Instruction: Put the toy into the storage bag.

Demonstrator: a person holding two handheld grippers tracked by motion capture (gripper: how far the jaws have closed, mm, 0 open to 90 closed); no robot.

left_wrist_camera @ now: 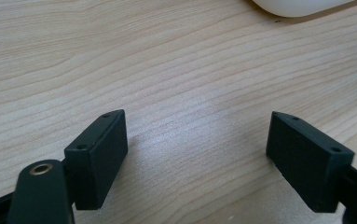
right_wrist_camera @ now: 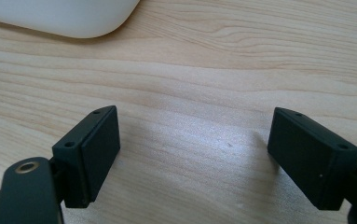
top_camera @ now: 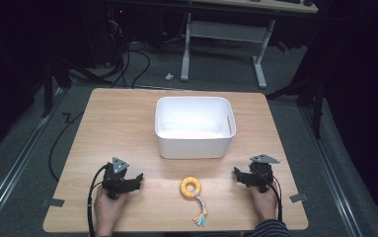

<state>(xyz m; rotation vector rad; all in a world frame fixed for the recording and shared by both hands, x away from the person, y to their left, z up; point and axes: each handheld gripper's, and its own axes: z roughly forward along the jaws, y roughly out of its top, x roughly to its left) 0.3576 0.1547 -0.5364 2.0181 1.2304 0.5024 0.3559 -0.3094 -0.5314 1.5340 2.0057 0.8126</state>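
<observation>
A yellow ring toy (top_camera: 190, 187) with a braided, coloured tassel (top_camera: 201, 213) lies on the wooden table (top_camera: 117, 123) near its front edge, midway between the two hands. My left gripper (top_camera: 138, 178) rests to the toy's left, held low over the wood. In the left gripper view its jaws stand wide apart (left_wrist_camera: 197, 154) with bare table between them. My right gripper (top_camera: 237, 174) sits to the toy's right, and the right gripper view shows it open (right_wrist_camera: 192, 154) over bare wood too. A white tub (top_camera: 195, 126) stands behind the toy, empty.
A corner of the white tub (left_wrist_camera: 302, 5) shows at the top of the left gripper view, and another corner of the tub (right_wrist_camera: 64, 18) at the top of the right gripper view. Beyond the table are dark floor, cables (top_camera: 127, 64) and a white desk frame (top_camera: 226, 34).
</observation>
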